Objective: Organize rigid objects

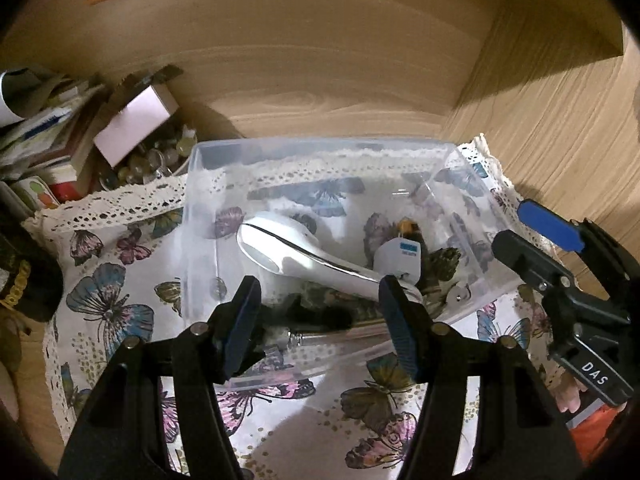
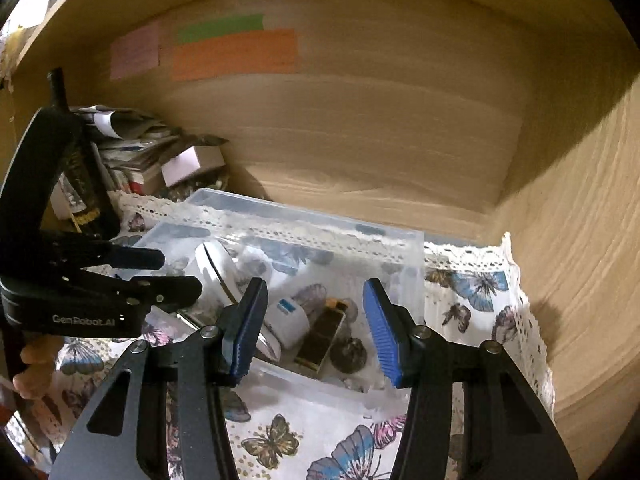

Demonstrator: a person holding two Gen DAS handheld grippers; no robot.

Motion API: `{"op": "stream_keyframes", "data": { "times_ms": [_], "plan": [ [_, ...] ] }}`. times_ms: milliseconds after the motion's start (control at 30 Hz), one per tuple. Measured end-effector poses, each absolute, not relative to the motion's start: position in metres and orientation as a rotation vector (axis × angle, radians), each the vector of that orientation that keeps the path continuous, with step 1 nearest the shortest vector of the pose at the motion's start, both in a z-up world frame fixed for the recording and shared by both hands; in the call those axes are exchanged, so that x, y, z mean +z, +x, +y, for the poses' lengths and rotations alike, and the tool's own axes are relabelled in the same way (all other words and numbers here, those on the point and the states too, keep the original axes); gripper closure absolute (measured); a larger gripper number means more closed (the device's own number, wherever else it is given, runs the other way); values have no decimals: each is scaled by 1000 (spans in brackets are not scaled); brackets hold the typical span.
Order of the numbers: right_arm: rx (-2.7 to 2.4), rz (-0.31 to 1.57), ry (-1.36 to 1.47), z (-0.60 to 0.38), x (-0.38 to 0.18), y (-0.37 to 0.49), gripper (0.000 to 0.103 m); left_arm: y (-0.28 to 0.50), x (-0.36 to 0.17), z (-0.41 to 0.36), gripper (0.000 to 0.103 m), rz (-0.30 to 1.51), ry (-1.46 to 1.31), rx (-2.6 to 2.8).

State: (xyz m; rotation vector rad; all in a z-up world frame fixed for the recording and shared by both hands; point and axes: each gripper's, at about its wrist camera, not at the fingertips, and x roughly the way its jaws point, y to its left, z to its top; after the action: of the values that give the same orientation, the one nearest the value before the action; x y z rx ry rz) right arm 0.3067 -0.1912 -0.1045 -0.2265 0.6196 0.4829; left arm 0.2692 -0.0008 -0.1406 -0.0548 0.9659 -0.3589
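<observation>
Left gripper (image 1: 316,300): jaws apart, empty, over the near rim of the bin (image 1: 192,184). Right gripper (image 2: 316,312): jaws apart, empty, above the same bin. In the bin: white handset (image 1: 296,252), white plug (image 1: 398,256), a dark slab (image 2: 320,340), possibly a battery. Bin stands on butterfly cloth (image 1: 112,304).

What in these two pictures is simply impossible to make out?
- Sticky notes, right wrist view: writing too faint and blurred.
- Items low in the clear bin, left wrist view: hidden behind the left gripper and the white handheld device.
- Pile of books and papers, left wrist view: cut off by the edge, titles too small.
- Dark round object, right wrist view: too dim to identify.
</observation>
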Motion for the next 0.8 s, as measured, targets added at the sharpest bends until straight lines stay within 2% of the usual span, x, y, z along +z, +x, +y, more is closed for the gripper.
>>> {"op": "stream_keyframes", "data": {
  "times_ms": [200, 267, 433, 500, 633, 733, 800],
  "plan": [
    [484, 627, -223, -193, -105, 306, 56, 256, -125, -4, 36, 900, -22, -354],
    [488, 623, -213, -195, -102, 304, 56, 248, -115, -2, 32, 855, -7, -342],
    [512, 592, -186, -197, -90, 294, 56, 221, -86, 8, 31, 720, -22, -303],
    [520, 568, -177, -199, -82, 287, 54, 213, -76, 12, 25, 680, -34, -297],
    [530, 497, -164, -204, -65, 268, 39, 188, -54, 22, 22, 573, -38, -261],
    [530, 436, -155, -209, -53, 253, 20, 174, -41, 27, 14, 513, -48, -236],
    [525, 389, -144, -213, -43, 242, 13, 165, -34, 32, 7, 488, -64, -230]
  ]
}}
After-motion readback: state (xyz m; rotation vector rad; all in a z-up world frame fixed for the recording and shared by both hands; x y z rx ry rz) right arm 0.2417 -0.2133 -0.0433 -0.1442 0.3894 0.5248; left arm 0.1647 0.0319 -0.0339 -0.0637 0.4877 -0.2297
